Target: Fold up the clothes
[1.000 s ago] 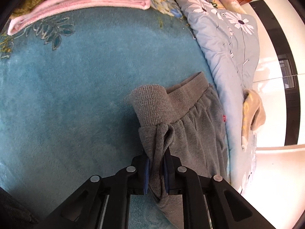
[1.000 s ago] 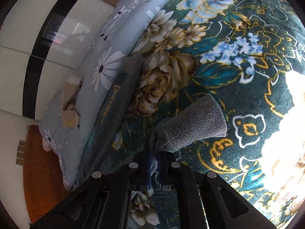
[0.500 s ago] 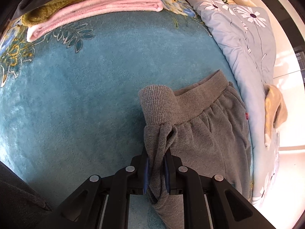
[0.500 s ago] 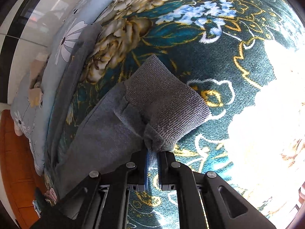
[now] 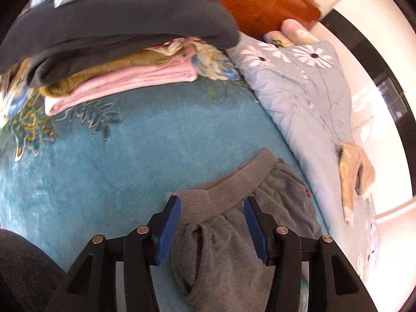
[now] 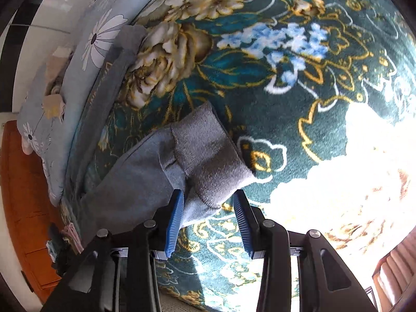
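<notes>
Grey trousers [image 5: 228,249]: lying flat on teal blanket [image 5: 109,161].
Left tongs [image 5: 212,230]: spread, straddling the waistband.
Right tongs [image 6: 208,221]: spread, cuff [image 6: 208,161] just ahead.

Teal floral blanket [image 5: 109,156]; daisy-print quilt [image 5: 312,98] beside it; orange-brown headboard [image 5: 260,2] behind.

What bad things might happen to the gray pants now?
Both grippers are open, so nothing holds the gray pants flat. The ribbed cuff lies bunched between the right gripper jaws and may unfold or snag if they move. The waistband sits between the left gripper jaws and could get dragged crooked. The pants also lie near the blanket's edge beside the flowered quilt and might slide off.
</notes>
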A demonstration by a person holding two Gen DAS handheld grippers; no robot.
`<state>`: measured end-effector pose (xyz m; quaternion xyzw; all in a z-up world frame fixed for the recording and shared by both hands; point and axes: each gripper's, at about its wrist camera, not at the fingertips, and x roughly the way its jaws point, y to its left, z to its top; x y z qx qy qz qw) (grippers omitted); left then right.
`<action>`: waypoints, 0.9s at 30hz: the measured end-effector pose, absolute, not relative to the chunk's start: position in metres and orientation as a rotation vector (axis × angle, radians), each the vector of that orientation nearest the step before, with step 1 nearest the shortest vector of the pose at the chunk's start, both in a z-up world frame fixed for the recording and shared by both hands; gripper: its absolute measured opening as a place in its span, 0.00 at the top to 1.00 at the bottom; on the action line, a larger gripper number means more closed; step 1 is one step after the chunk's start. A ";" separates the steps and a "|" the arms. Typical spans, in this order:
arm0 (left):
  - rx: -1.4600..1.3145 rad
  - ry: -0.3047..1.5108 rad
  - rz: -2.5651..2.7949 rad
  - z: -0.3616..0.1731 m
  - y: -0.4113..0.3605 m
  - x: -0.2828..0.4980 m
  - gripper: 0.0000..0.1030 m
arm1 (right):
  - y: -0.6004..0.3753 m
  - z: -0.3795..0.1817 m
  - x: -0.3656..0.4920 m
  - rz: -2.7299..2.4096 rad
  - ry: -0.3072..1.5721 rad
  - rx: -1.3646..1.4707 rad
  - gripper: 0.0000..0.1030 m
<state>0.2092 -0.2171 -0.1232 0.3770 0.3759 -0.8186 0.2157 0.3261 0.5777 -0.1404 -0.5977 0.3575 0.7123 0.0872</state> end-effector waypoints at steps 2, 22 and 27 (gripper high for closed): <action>1.130 0.946 -2.389 -0.115 -0.193 0.201 0.47 | 0.556 -0.128 0.287 2.263 0.946 -1.733 0.60; 1.604 0.778 -2.277 -0.180 -0.138 0.152 0.47 | 0.229 -0.189 -0.041 2.774 -0.965 -1.962 0.51; 1.645 0.688 -2.293 -0.182 -0.128 0.147 0.47 | 0.235 -0.199 -0.048 2.757 -1.002 -2.108 0.51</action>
